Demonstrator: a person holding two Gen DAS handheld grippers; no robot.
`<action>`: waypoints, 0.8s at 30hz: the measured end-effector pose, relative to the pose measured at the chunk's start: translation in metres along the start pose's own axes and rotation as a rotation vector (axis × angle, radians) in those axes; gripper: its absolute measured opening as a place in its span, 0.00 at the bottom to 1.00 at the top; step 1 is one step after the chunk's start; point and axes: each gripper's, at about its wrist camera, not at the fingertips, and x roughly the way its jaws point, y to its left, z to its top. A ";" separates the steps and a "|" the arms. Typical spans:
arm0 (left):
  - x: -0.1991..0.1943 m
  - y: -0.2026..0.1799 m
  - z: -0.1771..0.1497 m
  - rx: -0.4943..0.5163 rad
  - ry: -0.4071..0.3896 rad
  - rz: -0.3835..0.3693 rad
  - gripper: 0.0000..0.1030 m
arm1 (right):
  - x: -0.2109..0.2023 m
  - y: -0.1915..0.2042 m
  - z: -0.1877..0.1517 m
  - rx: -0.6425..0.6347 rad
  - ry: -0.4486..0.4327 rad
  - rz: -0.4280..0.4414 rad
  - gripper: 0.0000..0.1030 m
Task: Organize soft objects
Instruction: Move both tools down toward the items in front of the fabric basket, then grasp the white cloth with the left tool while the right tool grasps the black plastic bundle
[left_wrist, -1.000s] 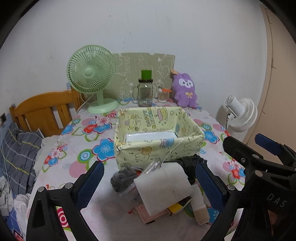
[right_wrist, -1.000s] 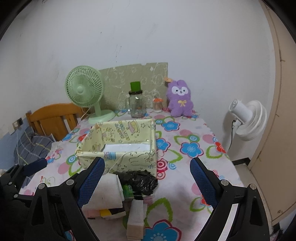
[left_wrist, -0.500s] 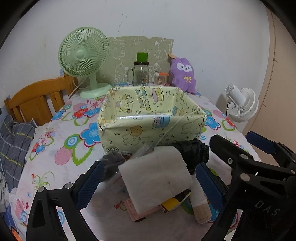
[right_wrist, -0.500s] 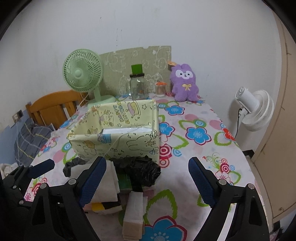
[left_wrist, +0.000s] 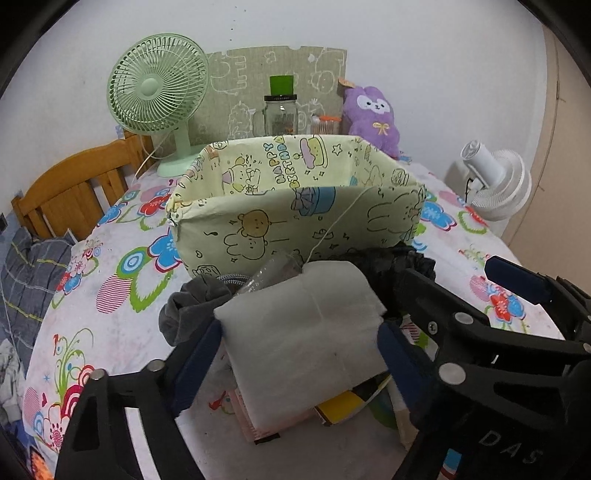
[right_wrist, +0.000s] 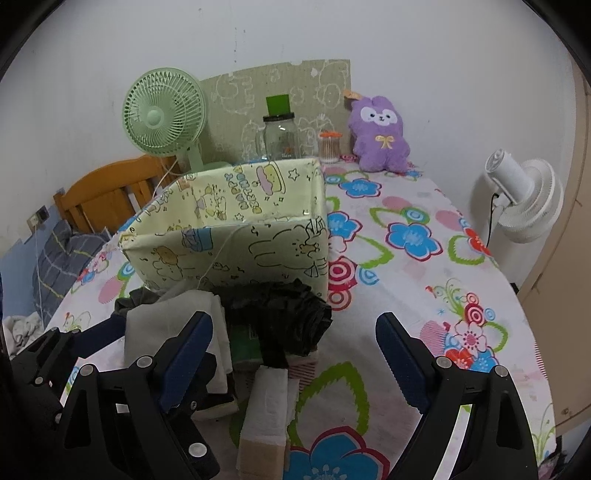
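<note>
I see a bench (right_wrist: 424, 306) under a white cloth printed with bright flowers, set against a pale wall. At the back stand a green fan (left_wrist: 157, 86), a glass jar (left_wrist: 280, 114), a small tub of swabs (right_wrist: 330, 147) and a purple plush (right_wrist: 378, 134), with a patterned board (left_wrist: 251, 74) leaning on the wall behind them. A wooden chair (left_wrist: 74, 184) sits off the bench's left side, a white fan (right_wrist: 524, 201) off its right.

Mid-bench stands a yellow box (left_wrist: 295, 206), open on top. Against its near wall lies the pile: a white pad (left_wrist: 306, 332) on top, a grey cloth (left_wrist: 188, 310) at its left, a black bundle (right_wrist: 284, 314) at its right, a folded towel (right_wrist: 269, 410) nearest me.

My left hand-held gripper (left_wrist: 299, 354) is closing, the white pad between its fingers (left_wrist: 197, 365); whether the blue pads already press its sides I cannot tell for sure. My right hand-held gripper (right_wrist: 295, 354) is spread wide over the black bundle and towel, touching neither.

The bench's right half is bare cloth up to its curved edge, giving free room there; the left edge drops toward bedding.
</note>
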 end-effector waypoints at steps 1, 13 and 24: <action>0.001 -0.001 0.000 0.002 0.003 0.003 0.74 | 0.001 0.000 -0.001 0.003 0.004 0.002 0.89; 0.011 -0.001 0.004 0.011 0.011 0.048 0.47 | 0.017 -0.003 0.000 0.025 0.033 0.022 0.88; 0.018 -0.006 0.006 0.029 0.013 0.066 0.40 | 0.042 -0.007 0.007 0.036 0.076 0.015 0.73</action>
